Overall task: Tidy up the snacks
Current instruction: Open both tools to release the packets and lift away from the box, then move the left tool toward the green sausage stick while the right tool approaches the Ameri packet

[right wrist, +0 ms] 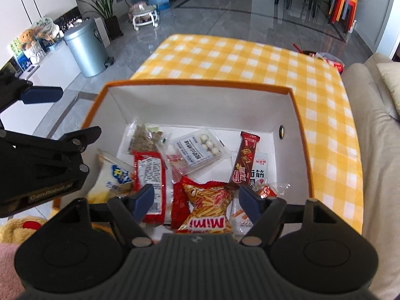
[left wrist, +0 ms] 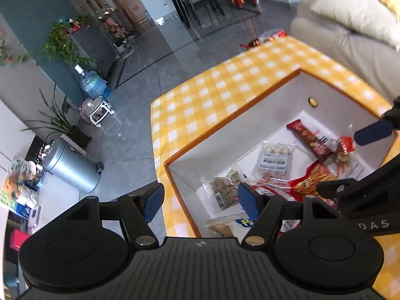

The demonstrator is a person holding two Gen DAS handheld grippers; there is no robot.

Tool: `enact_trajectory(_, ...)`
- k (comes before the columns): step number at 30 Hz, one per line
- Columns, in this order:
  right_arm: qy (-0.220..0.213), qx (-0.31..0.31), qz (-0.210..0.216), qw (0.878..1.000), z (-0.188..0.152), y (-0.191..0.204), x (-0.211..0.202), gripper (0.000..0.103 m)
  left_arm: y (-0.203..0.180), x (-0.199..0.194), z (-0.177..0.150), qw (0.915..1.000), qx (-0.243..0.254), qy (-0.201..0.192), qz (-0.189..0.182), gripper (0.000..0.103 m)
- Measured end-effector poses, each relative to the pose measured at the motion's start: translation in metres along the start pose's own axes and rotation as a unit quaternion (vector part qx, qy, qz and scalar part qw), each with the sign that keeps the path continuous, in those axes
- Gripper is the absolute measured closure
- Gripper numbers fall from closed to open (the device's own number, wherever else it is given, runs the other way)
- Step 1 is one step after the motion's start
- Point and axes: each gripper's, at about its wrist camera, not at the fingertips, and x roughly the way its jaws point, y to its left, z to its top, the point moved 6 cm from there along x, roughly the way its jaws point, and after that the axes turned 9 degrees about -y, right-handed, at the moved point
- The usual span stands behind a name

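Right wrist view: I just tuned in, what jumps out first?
An orange-rimmed white cardboard box sits on the yellow-and-white checked tablecloth, full of snack packets. Nearest the camera lies a red-and-orange Mimi crisp bag; a brown-and-red wafer bar wrapper lies toward the box's right wall. The right gripper hangs open above them, holding nothing.

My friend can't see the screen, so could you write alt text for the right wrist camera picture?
An orange-rimmed white box on a yellow checked tablecloth holds snack packets, among them a red Mimi bag and a brown wafer bar. The right gripper hangs open above them, empty, with the left gripper at the left edge.
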Motion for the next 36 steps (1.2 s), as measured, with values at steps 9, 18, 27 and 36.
enact_trajectory(9, -0.050, 0.022, -0.002, 0.999, -0.022, 0.009, -0.063, 0.029, -0.002, -0.054, -0.019, 0.9991, -0.026, -0.033, -0.001, 0.024)
enact_trajectory(18, -0.077, 0.048, 0.001, 0.996, -0.076, 0.016, -0.106, 0.029, -0.010, -0.090, -0.062, 0.9967, -0.072, -0.028, -0.024, 0.024)
enact_trajectory(27, -0.069, 0.061, -0.009, 0.996, -0.133, 0.014, -0.120, 0.029, -0.028, -0.109, -0.109, 0.9910, -0.122, 0.000, -0.056, 0.024)
enact_trajectory(36, -0.049, 0.073, -0.036, 0.995, -0.182, 0.001, -0.108, 0.029, -0.042, -0.106, -0.142, 0.9855, -0.148, 0.033, -0.076, 0.024)
